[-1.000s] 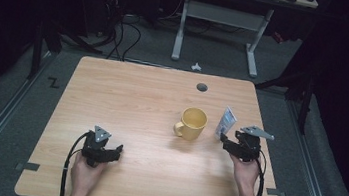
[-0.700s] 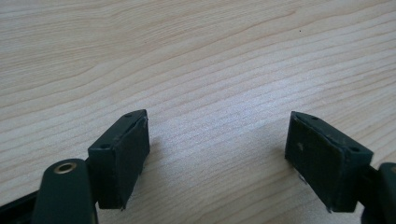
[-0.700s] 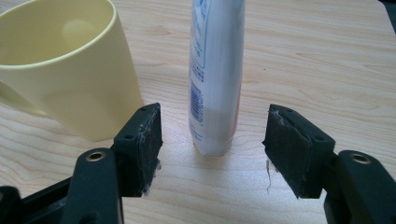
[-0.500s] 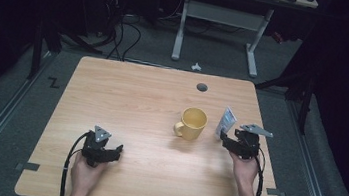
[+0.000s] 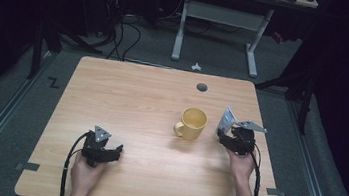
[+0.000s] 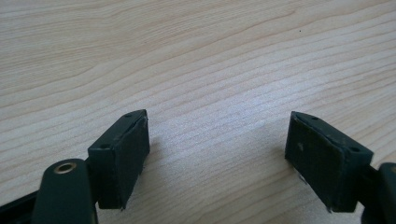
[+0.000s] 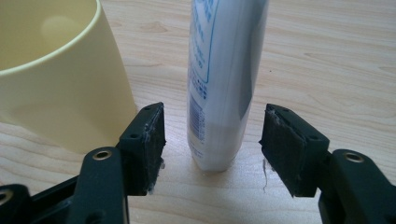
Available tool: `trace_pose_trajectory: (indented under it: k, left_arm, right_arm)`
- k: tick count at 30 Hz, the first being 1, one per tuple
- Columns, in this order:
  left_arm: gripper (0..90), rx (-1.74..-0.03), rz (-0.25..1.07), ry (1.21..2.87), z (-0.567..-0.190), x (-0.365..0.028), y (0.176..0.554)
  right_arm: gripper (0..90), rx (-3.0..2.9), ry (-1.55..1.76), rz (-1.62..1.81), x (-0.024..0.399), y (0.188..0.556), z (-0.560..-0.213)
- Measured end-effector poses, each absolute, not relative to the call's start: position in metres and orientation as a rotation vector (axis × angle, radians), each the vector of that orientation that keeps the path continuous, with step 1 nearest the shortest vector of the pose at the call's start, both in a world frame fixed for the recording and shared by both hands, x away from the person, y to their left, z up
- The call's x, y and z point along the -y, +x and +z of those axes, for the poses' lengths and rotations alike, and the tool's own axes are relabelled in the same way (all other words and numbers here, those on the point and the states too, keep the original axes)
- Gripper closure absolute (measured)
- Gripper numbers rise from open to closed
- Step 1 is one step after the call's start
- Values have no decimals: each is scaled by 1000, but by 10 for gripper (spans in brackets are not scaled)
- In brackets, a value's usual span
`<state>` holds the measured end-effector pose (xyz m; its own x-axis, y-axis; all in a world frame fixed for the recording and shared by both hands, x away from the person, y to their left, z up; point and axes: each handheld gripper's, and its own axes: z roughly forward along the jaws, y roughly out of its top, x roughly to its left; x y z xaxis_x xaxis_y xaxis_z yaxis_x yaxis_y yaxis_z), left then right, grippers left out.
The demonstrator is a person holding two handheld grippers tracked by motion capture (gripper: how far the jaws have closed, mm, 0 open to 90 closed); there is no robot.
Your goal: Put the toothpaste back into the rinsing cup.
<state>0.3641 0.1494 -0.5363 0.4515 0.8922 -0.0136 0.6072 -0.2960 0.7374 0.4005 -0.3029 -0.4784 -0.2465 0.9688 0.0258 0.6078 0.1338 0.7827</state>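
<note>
Little has shifted since the earlier frames: both hands sit about where they were, and the right claw has just been closing, jaws narrower than before, w/ the white tube standing between them. Pads aren't on it yet; there's a gap on each side, so the right claw is spread around the tube, not pinching it. In the right gripper view the tube stands upright on the bench, blue print and a barcode down its left face. Yellow mug sits just left of it, its wall close behind the left jaw.

From the high view the right claw is at the right side of the bench, right hand behind it on the near side. Tube is at the claw's far end, mug just left w/ its handle toward the near-left.

Left claw rests near-left on the bench, held by the left hand, well apart from mug and tube. Left gripper view shows its jaws spread wide, bare wood between them.
</note>
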Motion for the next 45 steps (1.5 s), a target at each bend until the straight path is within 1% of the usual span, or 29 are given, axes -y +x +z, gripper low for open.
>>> trace_pose_trajectory:
  k: [5, 26, 38, 41, 45]
  left_arm:
    - [223, -1249, 534, 2019, -536, -149, 364]
    - [223, -1250, 533, 2019, -536, -149, 364]
    - [222, -1249, 533, 2020, -536, -149, 364]
    - [221, -1248, 534, 2021, -536, -149, 364]
    - [221, -1248, 534, 2020, -536, -149, 364]
  right_arm:
    - [423, -1913, 1511, 957, 302, 402, -479]
    - [569, -1908, 1482, 898, 298, 407, -482]
    - [631, -1903, 1450, 925, 299, 405, -481]
    - [628, -1904, 1456, 935, 300, 406, -481]
    - [571, -1899, 1451, 928, 298, 406, -482]
